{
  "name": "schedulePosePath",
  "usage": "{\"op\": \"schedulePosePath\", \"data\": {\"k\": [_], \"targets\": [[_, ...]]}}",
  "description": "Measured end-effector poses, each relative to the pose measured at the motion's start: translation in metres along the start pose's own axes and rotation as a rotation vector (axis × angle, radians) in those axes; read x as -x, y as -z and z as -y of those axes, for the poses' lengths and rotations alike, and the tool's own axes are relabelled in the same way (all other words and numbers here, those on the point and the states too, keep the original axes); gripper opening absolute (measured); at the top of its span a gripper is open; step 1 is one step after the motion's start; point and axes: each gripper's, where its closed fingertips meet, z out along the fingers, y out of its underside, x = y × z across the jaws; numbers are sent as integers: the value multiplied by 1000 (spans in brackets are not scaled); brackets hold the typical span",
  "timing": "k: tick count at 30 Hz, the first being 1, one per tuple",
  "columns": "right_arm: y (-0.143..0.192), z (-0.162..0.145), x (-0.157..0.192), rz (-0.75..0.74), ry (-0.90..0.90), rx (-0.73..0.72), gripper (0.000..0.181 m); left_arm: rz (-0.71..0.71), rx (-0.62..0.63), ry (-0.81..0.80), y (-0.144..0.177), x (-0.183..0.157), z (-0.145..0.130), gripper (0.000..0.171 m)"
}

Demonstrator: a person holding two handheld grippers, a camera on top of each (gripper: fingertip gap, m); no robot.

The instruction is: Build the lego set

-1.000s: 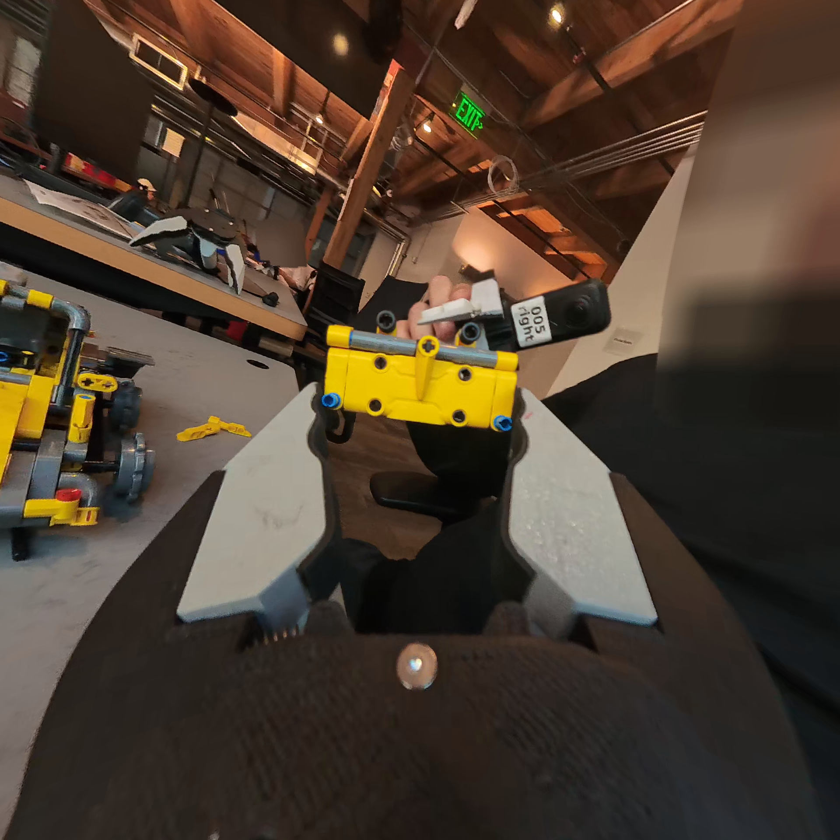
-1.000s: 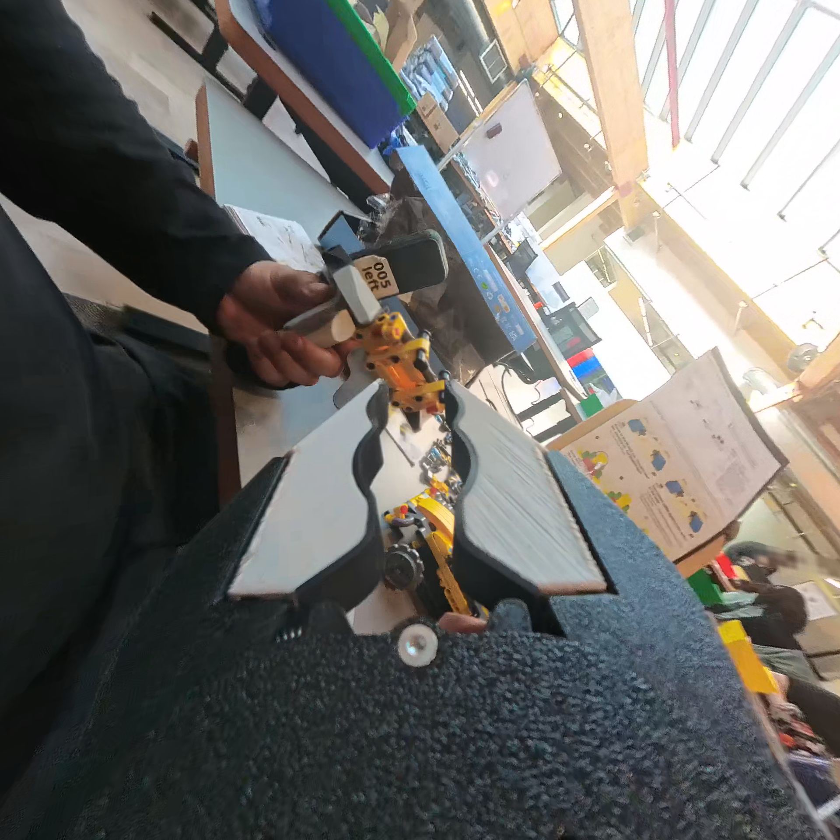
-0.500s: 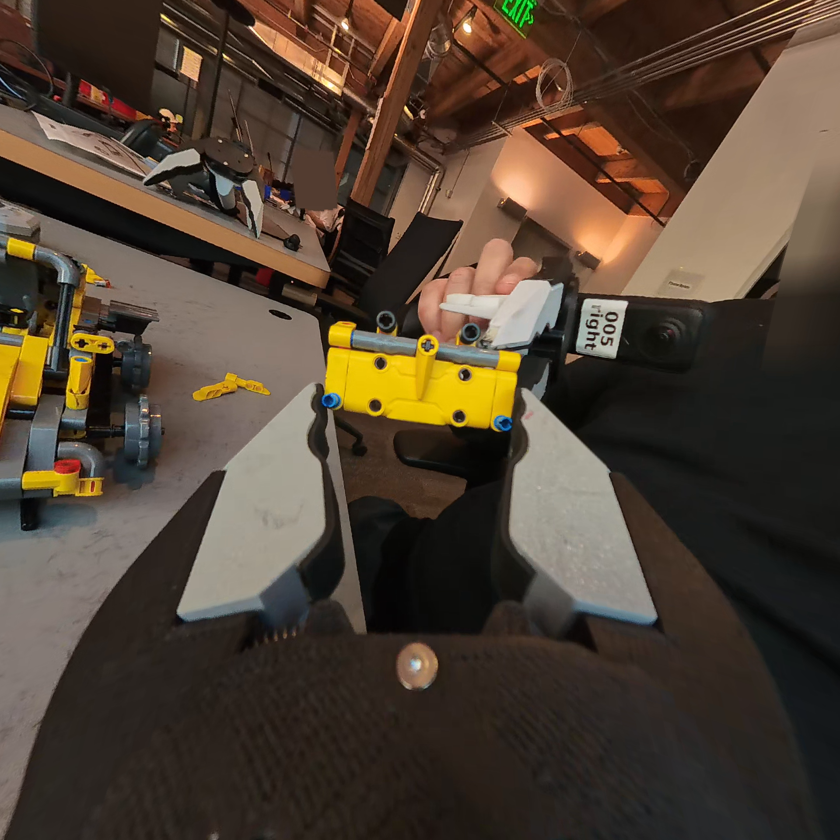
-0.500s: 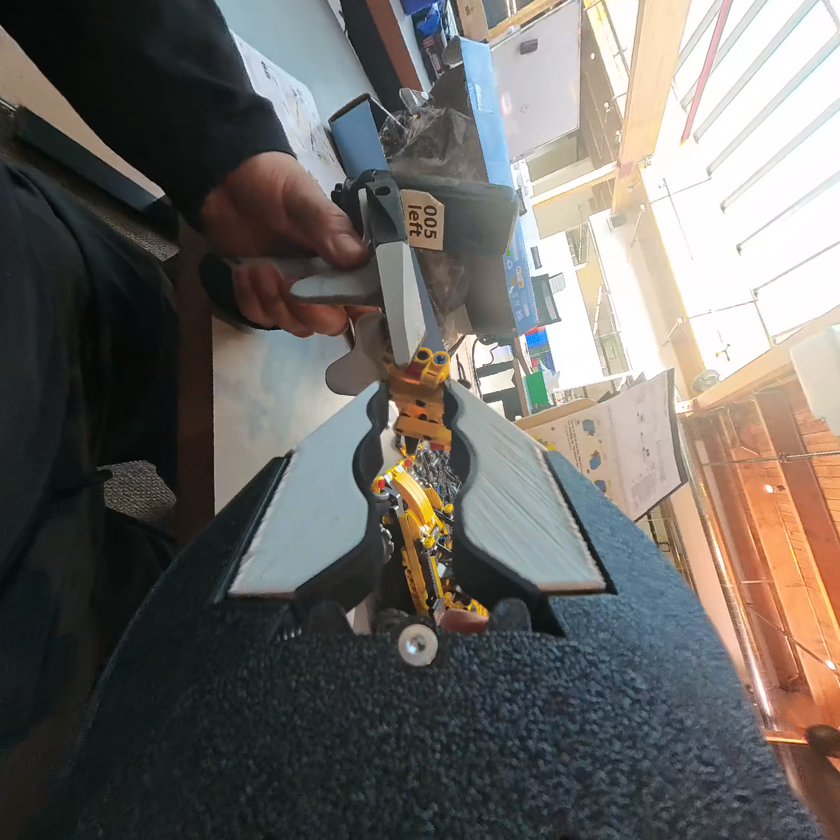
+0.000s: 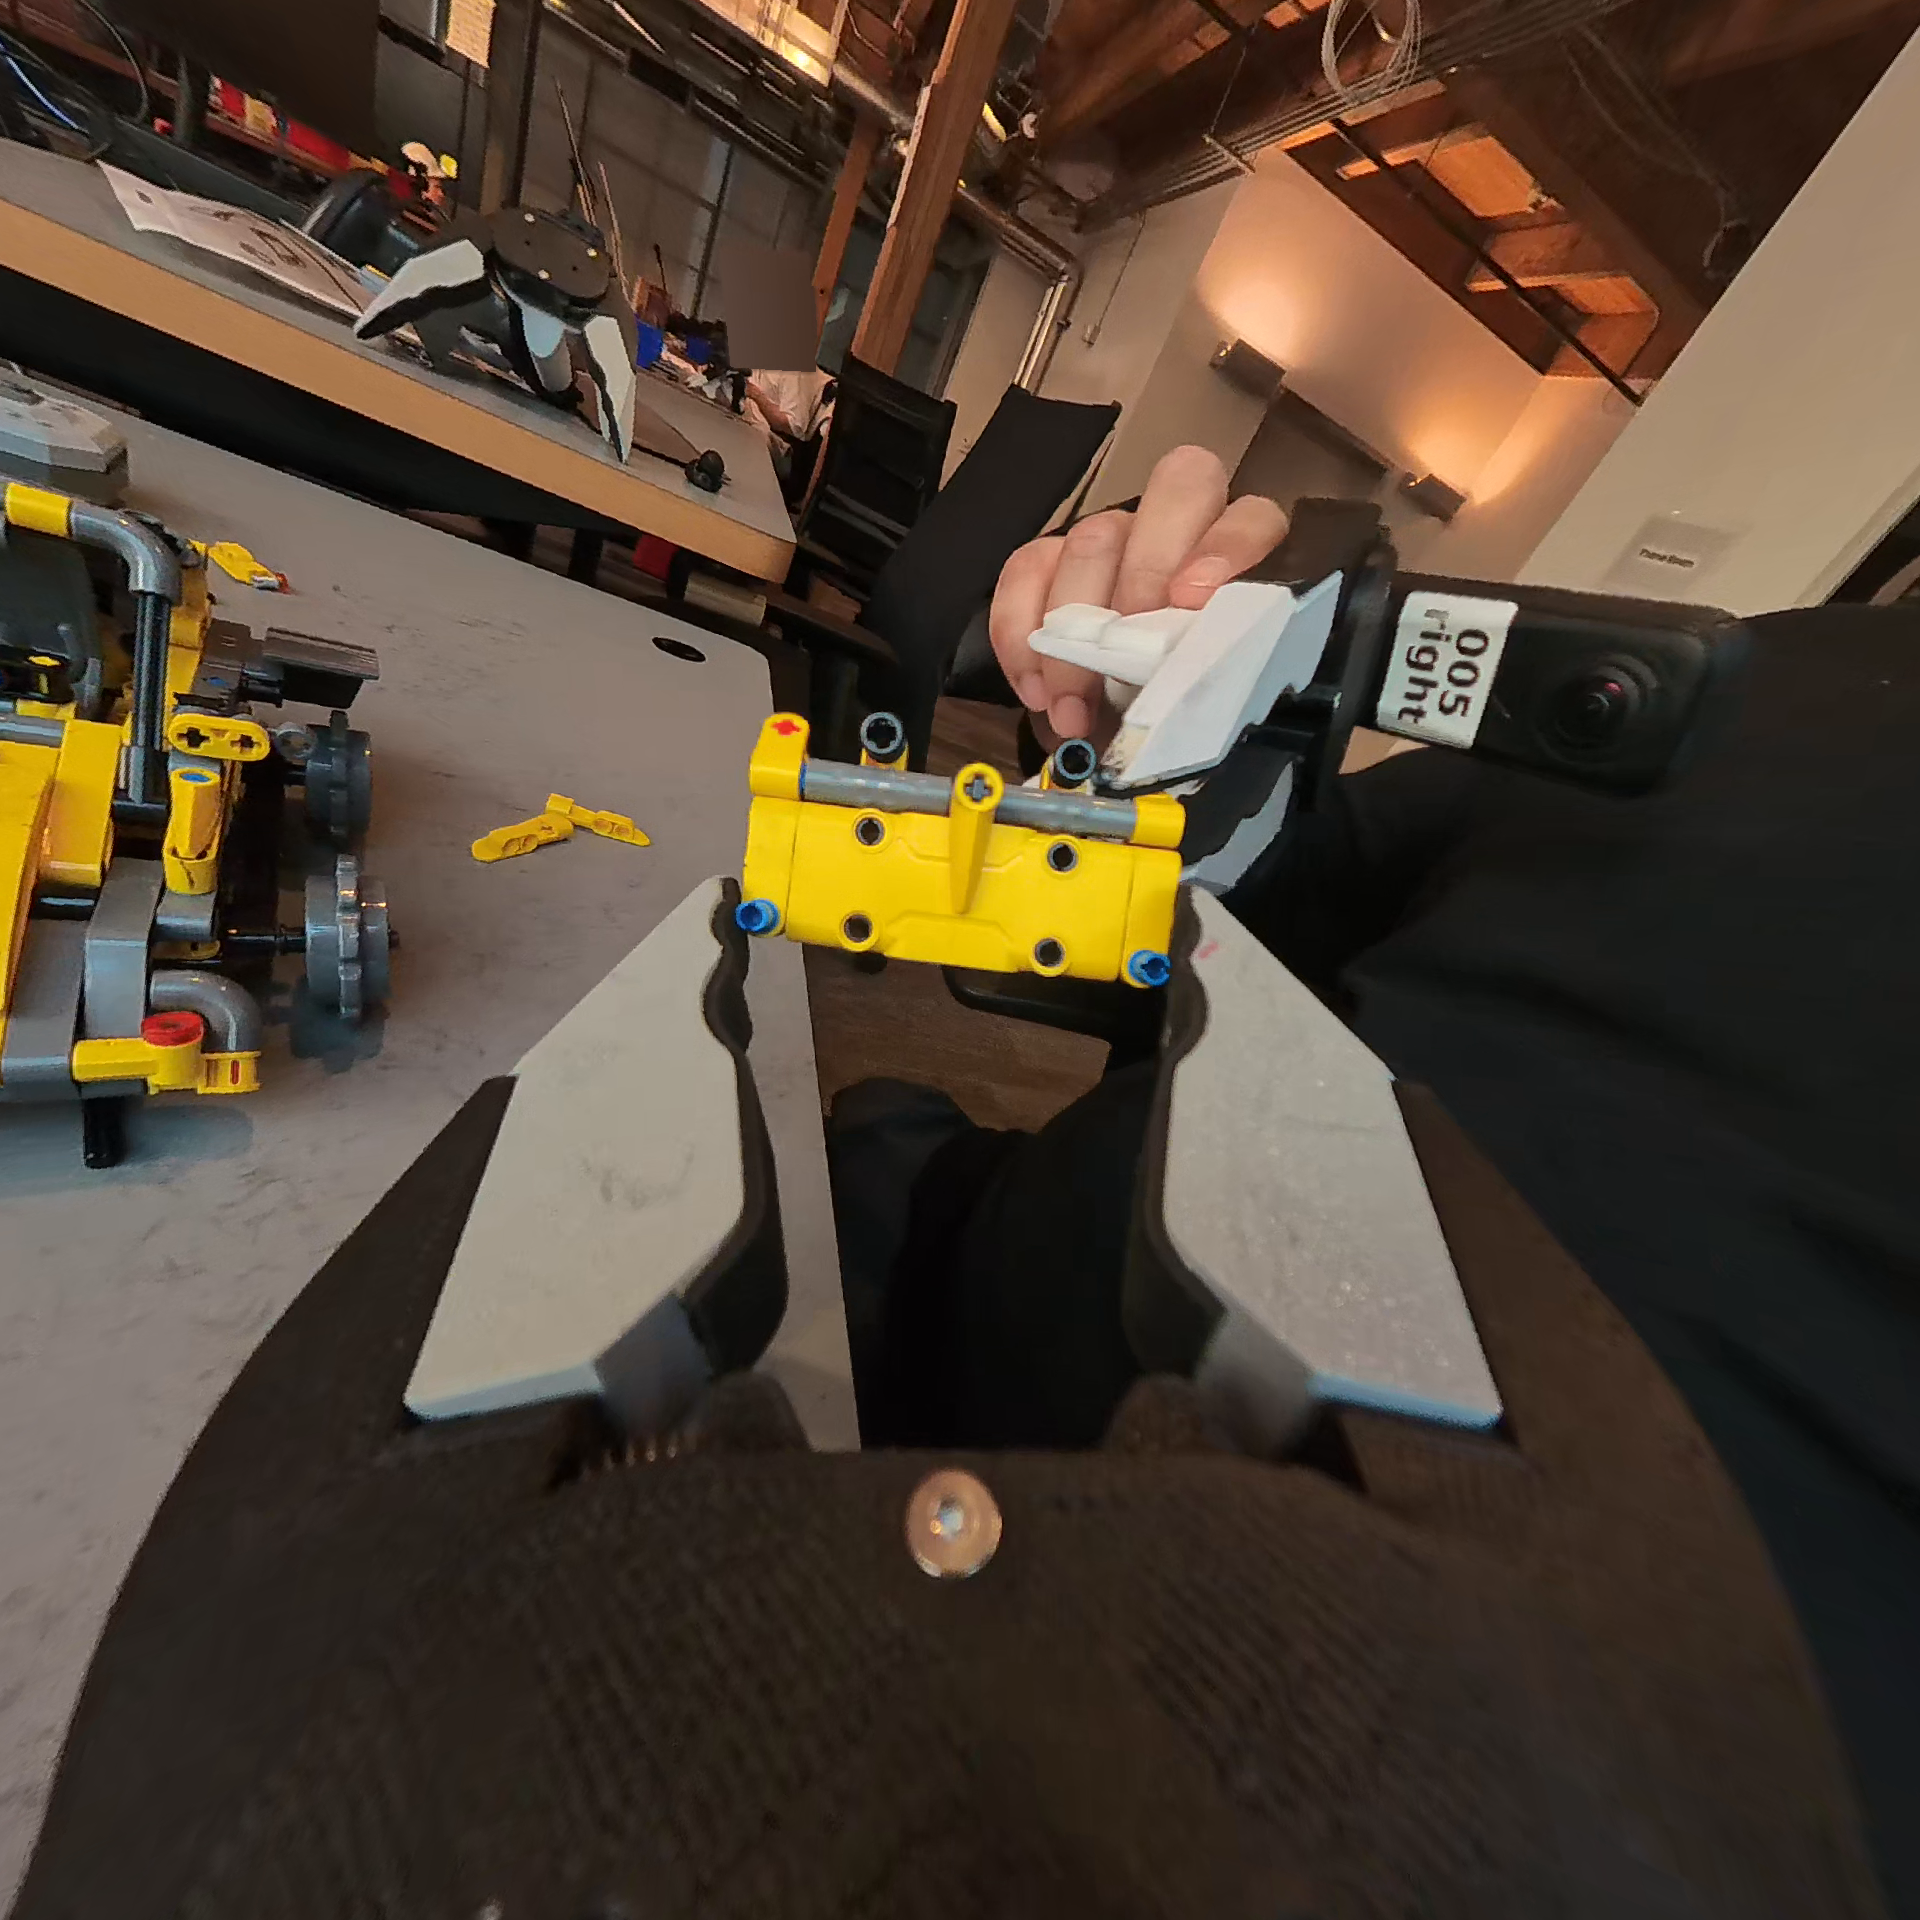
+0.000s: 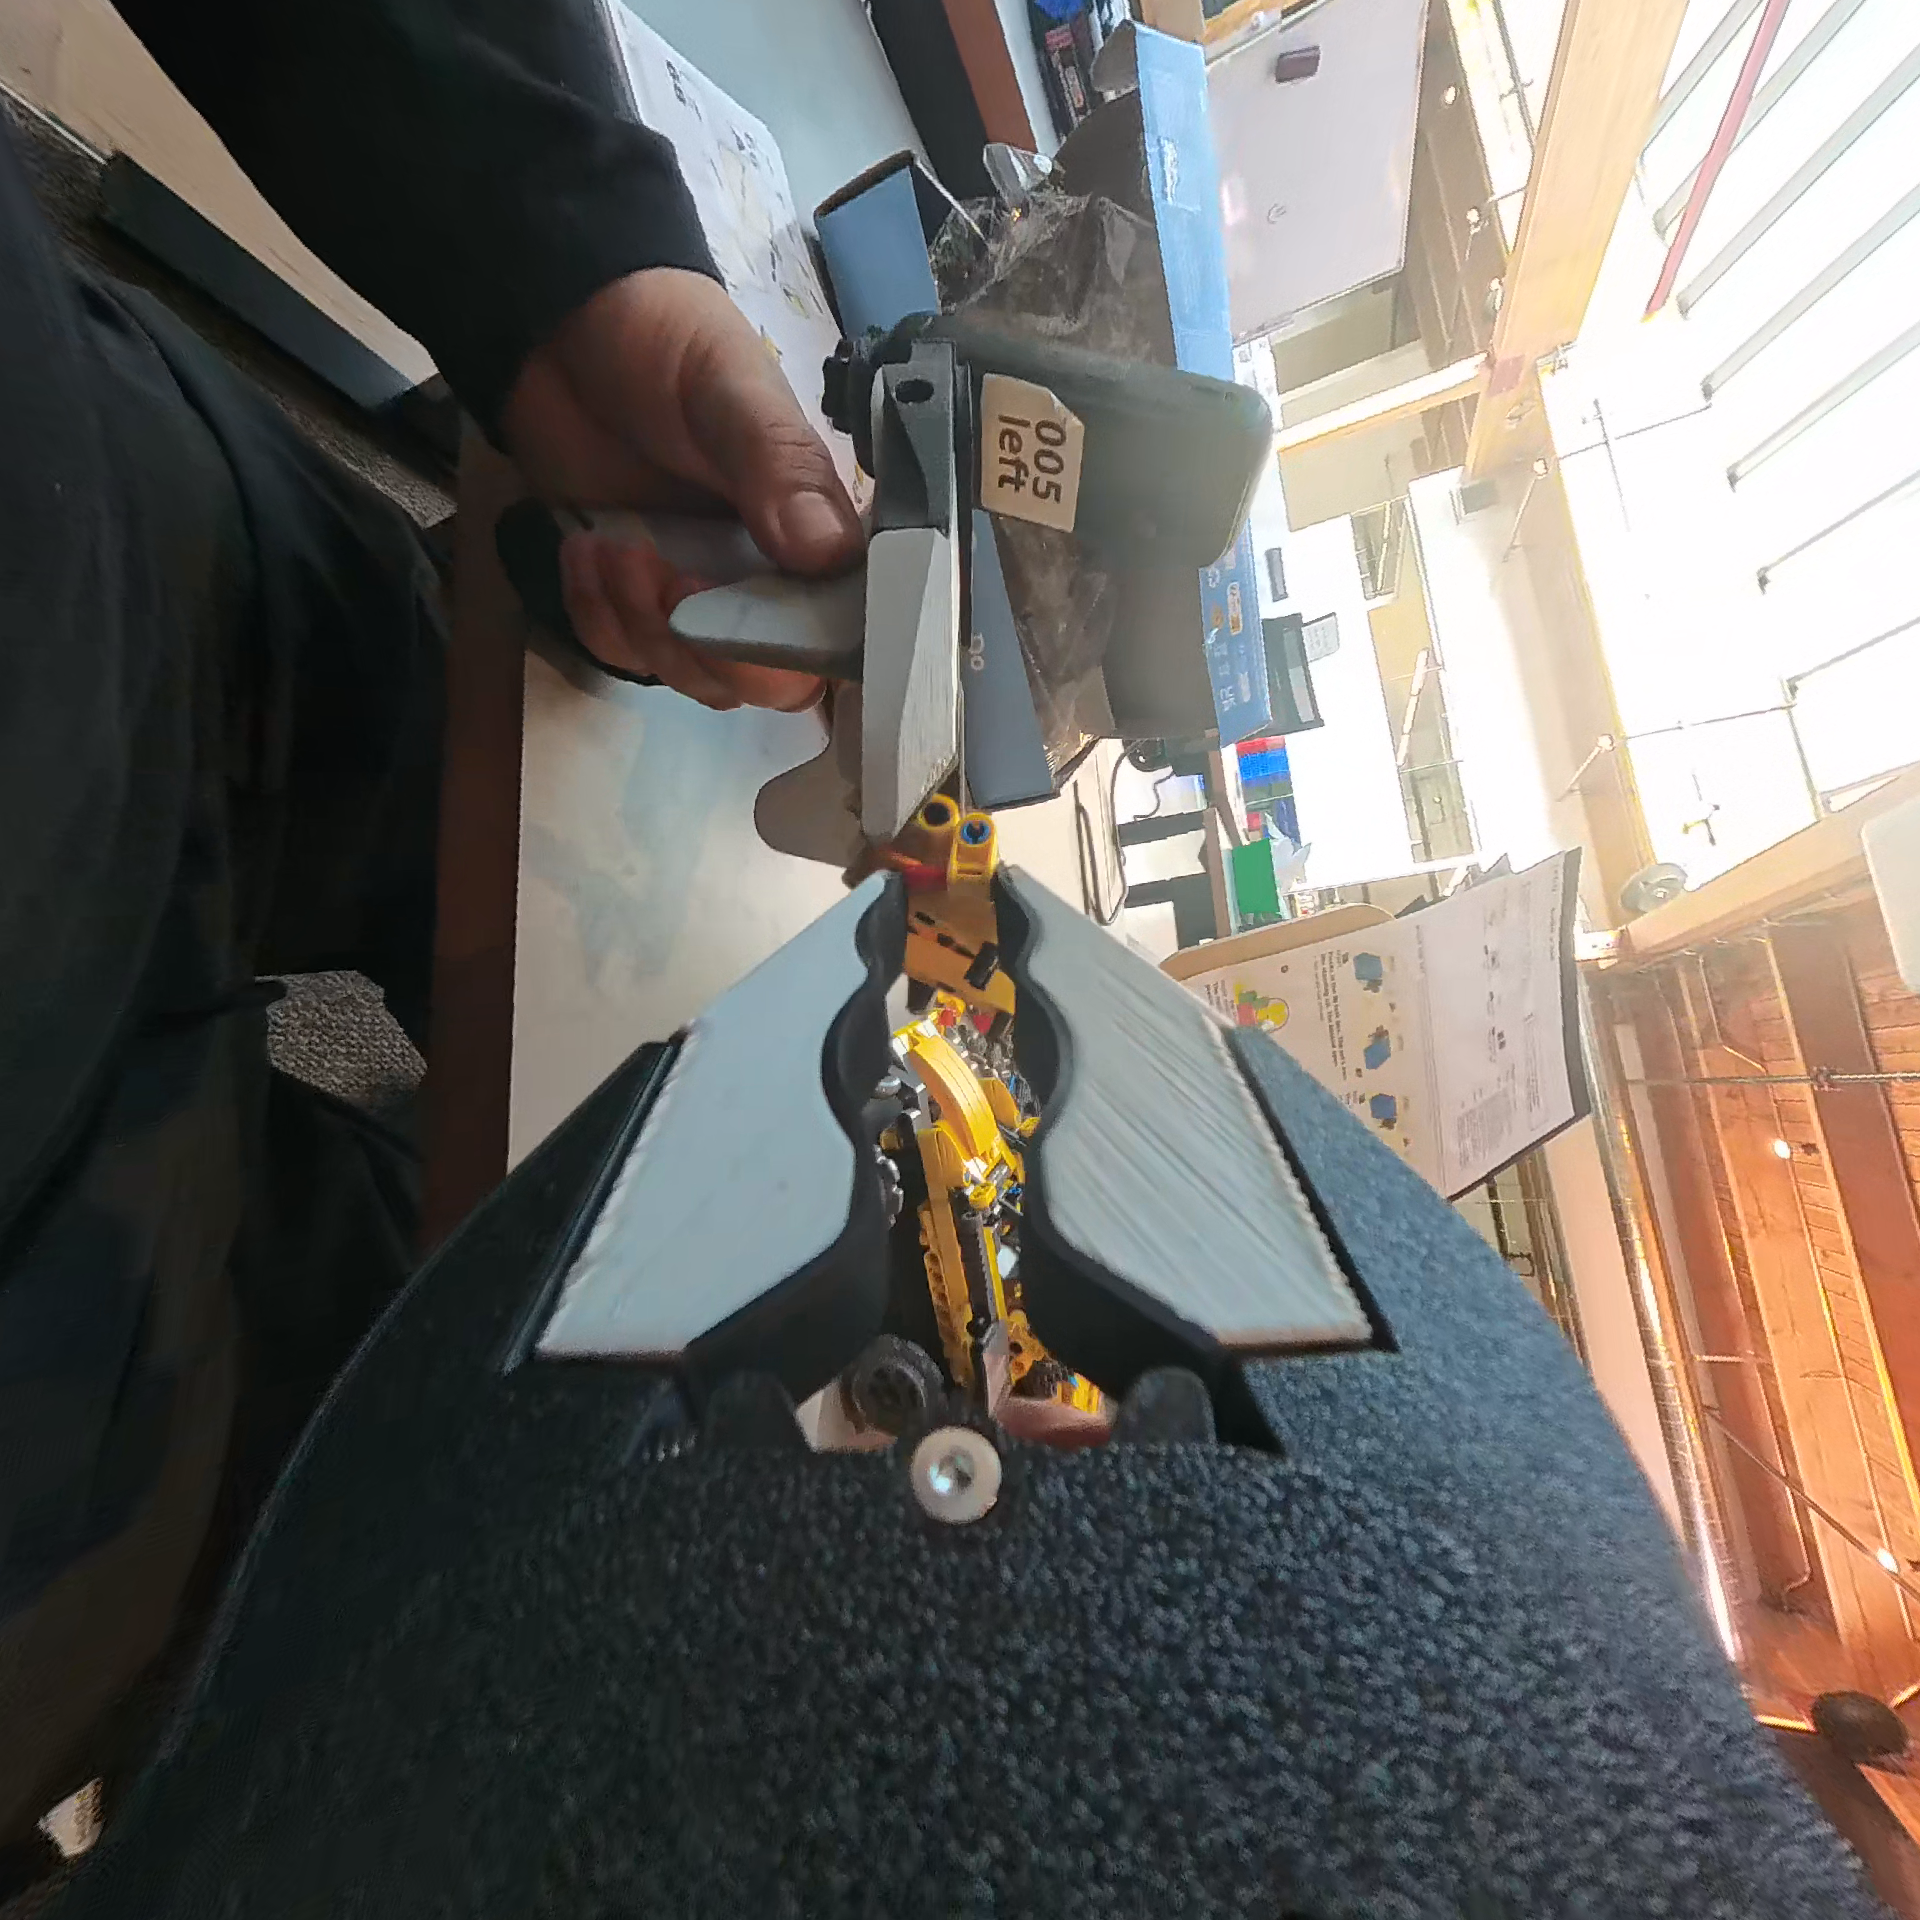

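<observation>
My left gripper (image 5: 956, 920) is shut on a yellow brick assembly (image 5: 961, 883) with a grey axle along its top, blue pins at its corners and two black pins. It holds the assembly in the air just past the table edge. My right gripper (image 5: 1158, 821) comes in from the right, held by a hand (image 5: 1122, 582), and its tips straddle the assembly's right end. In the right wrist view the right gripper (image 6: 945, 883) is closed narrowly on that yellow end (image 6: 951, 920). One of the left gripper's fingers (image 6: 914, 644) meets the assembly from above.
A yellow and grey brick vehicle (image 5: 104, 883) stands on the grey table (image 5: 520, 675) at the left. Loose yellow pieces (image 5: 556, 826) lie near it. An open instruction booklet (image 6: 1455, 1018) stands at the right. The person's dark clothing (image 5: 1610, 1039) fills the right side. The tips of both grippers are at nearly the same place.
The right gripper has moved in from behind the assembly to its right end, and its jaws have narrowed onto it. The left gripper has kept its hold.
</observation>
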Motion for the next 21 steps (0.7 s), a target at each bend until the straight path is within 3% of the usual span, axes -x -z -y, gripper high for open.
{"op": "schedulePosePath", "data": {"k": [17,21], "targets": [[11,-3,9,136,-21,13,25,75,40,-22,5,6,-5,79],[13,-14,-1,119,-98,0,25,287,139,-12,22,38,-15,78]]}}
